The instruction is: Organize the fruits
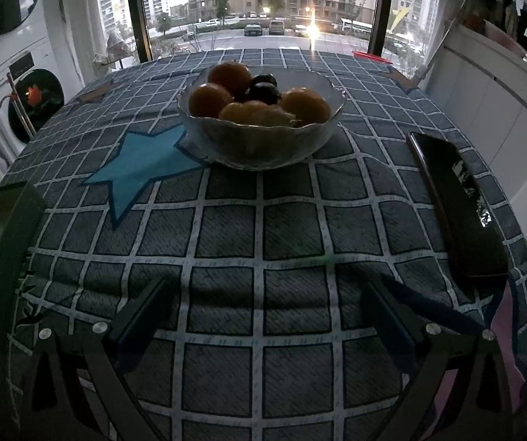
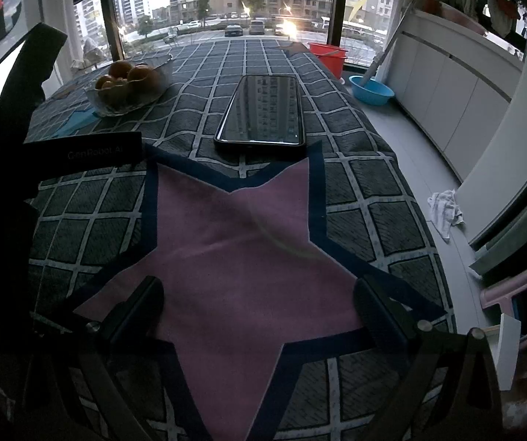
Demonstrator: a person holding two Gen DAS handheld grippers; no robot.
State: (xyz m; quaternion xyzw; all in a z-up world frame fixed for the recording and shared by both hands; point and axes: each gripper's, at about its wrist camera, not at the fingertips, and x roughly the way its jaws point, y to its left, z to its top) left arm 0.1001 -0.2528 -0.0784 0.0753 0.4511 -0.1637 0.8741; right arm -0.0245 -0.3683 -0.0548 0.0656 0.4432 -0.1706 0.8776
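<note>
Left wrist view: my left gripper (image 1: pixel 263 316) hovers spread and empty; the glass bowl (image 1: pixel 261 139) of oranges (image 1: pixel 304 104) sits ahead. My right gripper (image 2: pixel 259 312) gapes empty over a pink star (image 2: pixel 241 257).

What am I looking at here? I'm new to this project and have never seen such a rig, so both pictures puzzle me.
There is no robot: a person carries a hand-held gripper in each hand, each with a fisheye camera looking along its two fingers. One picture comes from the left hand-held gripper, the other from the right hand-held gripper. Both are open and hold nothing. On the checked tablecloth stand a glass bowl of orange and dark fruit and a phone; the cloth bears star patches.
</note>
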